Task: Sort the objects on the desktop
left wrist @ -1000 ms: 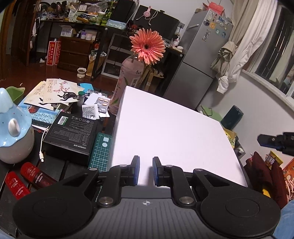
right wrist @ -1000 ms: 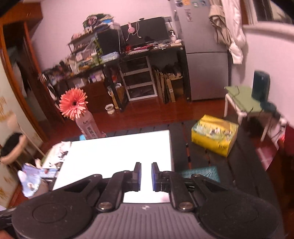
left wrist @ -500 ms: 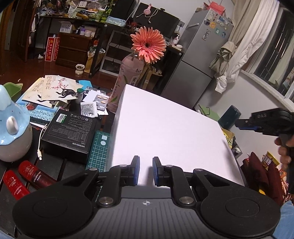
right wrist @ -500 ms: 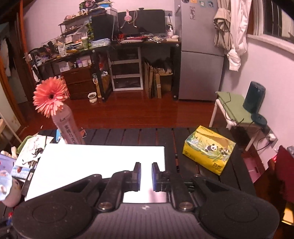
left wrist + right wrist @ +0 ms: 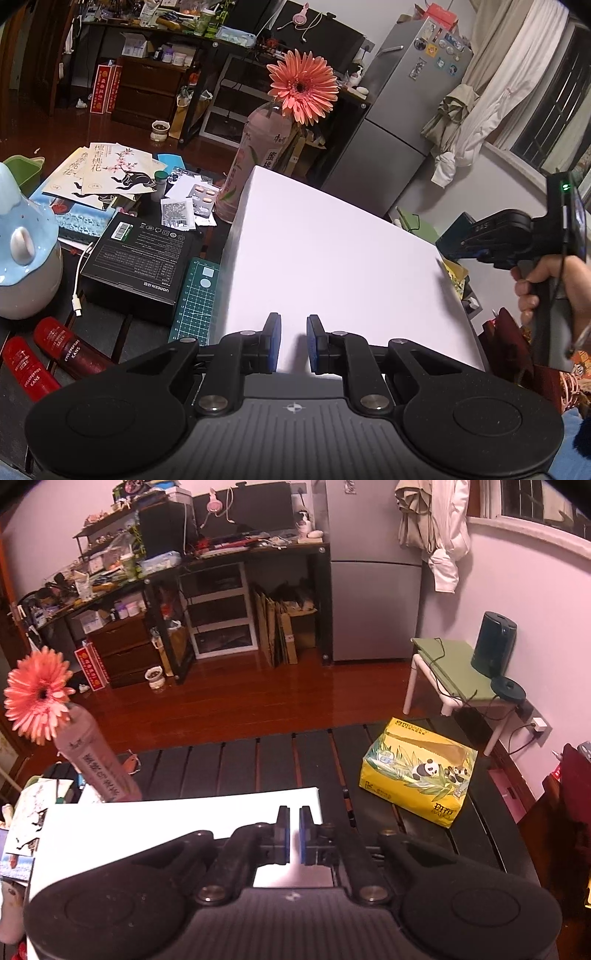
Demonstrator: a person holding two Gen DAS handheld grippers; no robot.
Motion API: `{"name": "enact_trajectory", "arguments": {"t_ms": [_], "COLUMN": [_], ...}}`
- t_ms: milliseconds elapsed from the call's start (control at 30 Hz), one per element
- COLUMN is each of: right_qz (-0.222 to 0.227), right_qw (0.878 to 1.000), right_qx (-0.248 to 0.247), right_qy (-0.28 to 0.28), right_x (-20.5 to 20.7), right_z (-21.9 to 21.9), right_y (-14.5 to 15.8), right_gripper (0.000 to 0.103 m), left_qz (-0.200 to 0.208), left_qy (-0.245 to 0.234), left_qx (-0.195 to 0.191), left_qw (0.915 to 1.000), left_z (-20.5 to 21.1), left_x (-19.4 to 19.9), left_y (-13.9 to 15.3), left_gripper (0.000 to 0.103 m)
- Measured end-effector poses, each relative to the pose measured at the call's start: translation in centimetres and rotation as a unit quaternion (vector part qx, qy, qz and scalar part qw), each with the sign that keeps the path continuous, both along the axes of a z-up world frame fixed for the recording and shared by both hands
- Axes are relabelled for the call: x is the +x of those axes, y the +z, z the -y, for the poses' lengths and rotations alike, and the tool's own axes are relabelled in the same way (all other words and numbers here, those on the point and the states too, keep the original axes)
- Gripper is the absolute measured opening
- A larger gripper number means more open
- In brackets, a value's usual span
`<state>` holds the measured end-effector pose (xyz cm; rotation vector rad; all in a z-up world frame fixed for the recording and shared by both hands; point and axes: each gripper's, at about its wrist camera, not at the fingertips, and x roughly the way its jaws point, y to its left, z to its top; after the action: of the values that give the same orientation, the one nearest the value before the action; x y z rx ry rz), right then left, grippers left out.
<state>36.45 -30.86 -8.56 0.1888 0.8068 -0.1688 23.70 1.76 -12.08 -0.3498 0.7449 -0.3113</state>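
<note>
Lived-in home room, silver fridge point(image 5: 375, 568), cluttered desk shelving point(image 5: 162, 565), wooden floor point(image 5: 236, 698), jacket by window point(image 5: 439, 524)

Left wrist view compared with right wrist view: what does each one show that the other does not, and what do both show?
Only the left wrist view shows the black box, the two red tubes and the right gripper in a hand. Only the right wrist view shows the yellow tissue pack and the green stool. Both show the white board, the flower in its bottle and the fridge.

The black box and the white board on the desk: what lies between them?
A green cutting mat lies between the black box and the white board; the left wrist view shows it.
</note>
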Motion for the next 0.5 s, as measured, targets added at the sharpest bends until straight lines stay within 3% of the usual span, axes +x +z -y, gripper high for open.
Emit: {"name": "enact_trajectory", "arguments": {"t_ms": [500], "right_qz": [-0.011], "right_qw": [1.0], "right_qx": [-0.012], "right_qy": [-0.012], "right_x": [1.7], "right_z": [0.0], "right_y": [-1.5], "right_gripper": [0.003], "left_qz": [0.0], "left_qy": [-0.004], "left_qx": [-0.001], "left_qw": [1.0], "left_z": [0.0], "left_x": [0.2], "left_y": [0.0], "left_gripper": [0.015]}}
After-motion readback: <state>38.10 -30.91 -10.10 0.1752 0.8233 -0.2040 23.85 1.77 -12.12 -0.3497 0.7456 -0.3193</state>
